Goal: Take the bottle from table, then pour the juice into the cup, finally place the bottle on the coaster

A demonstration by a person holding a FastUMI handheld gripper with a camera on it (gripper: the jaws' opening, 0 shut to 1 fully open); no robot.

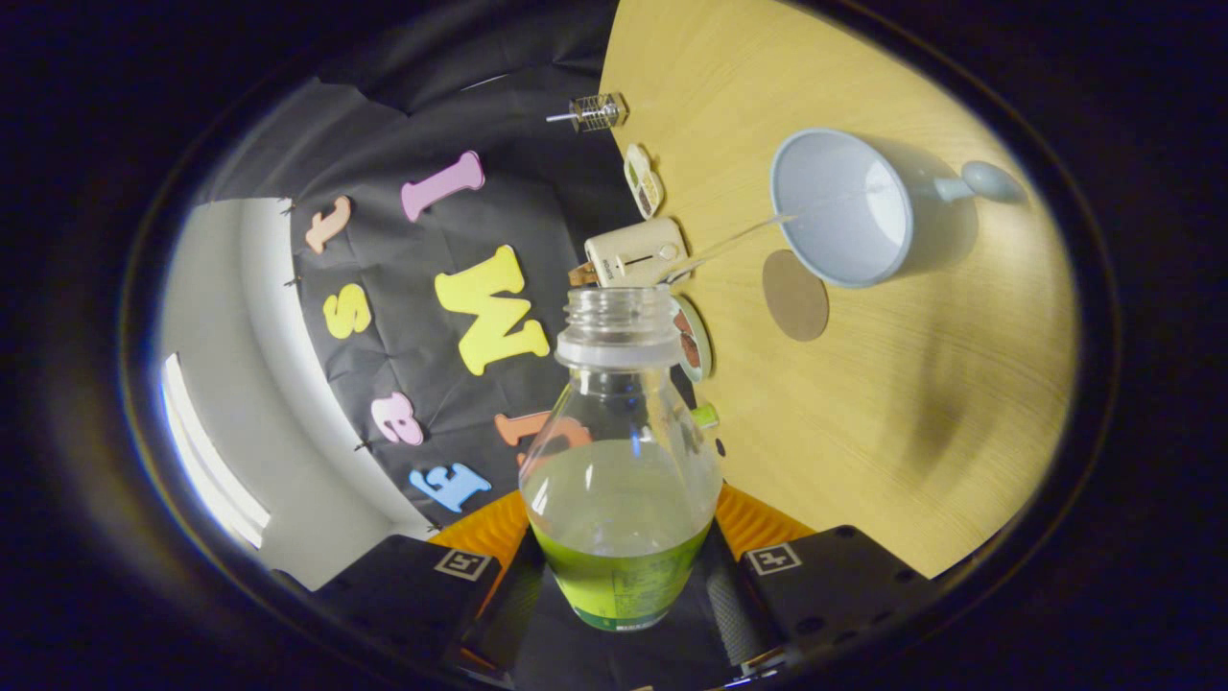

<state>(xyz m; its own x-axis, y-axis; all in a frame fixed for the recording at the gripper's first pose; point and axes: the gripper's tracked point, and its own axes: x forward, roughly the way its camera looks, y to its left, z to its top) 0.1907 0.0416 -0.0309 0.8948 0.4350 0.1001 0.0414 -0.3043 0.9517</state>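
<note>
My gripper (619, 576) is shut on a clear plastic bottle (619, 461), one finger pressing on each side of its lower body. The bottle has no cap, and pale green juice fills roughly its lower half. The whole view is rolled sideways, so the wooden table (911, 413) stands like a wall beside the bottle. A pale blue cup (844, 206) with a handle stands on the table beyond the bottle's mouth, its opening facing me. Between the bottle's mouth and the cup lies a round brown coaster (795, 295).
A cream box-shaped appliance (635, 252) stands at the table's back edge just past the bottle's mouth, with a small dish (644, 179) and a clear little jar (597, 112) further along that edge. Another small round object (693, 338) sits close behind the bottle's neck.
</note>
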